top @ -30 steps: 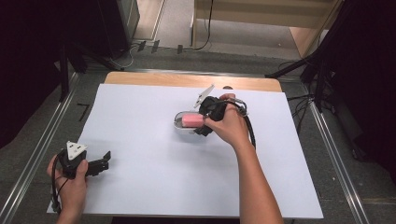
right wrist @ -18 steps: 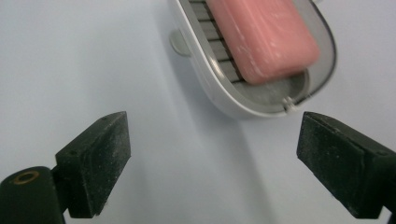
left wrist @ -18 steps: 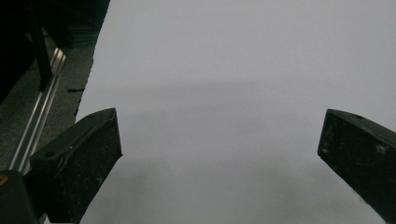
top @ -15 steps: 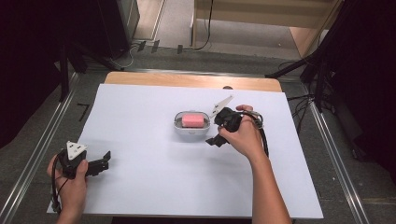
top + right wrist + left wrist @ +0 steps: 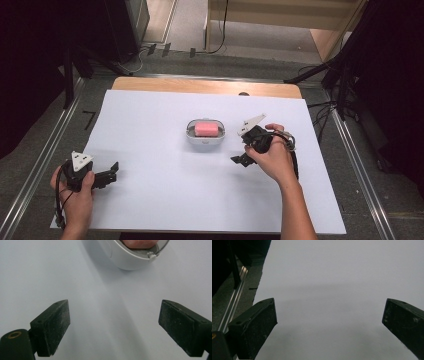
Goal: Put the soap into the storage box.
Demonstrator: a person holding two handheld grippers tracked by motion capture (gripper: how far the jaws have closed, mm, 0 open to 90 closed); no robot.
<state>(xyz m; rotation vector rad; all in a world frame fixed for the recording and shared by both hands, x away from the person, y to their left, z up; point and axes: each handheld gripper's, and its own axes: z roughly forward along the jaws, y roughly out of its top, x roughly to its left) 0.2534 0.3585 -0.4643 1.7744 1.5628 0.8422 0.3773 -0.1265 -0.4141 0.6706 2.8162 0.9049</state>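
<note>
A pink bar of soap (image 5: 206, 128) lies in a white oval soap dish (image 5: 205, 140) at the middle of the white table sheet (image 5: 165, 190). To the right of the dish a hand holds my right gripper (image 5: 241, 155), open and empty, jaws low over the sheet. The right gripper view looks past its wide-apart jaws at the dish rim (image 5: 130, 261) and the soap's pink edge (image 5: 140, 243). My left gripper (image 5: 111, 175) rests at the near left of the sheet, open with nothing between its jaws; its own view looks along them at bare sheet (image 5: 329, 290).
A wooden strip (image 5: 205, 86) runs along the table's far edge. Metal rails (image 5: 35, 175) flank the table on both sides. Cables (image 5: 327, 107) lie on the floor to the right, and dark stands rise at the back left and right.
My right gripper has pulled back from the soap dish toward the right and near side, now empty and open. The soap stays in the dish. The left gripper has not moved.
</note>
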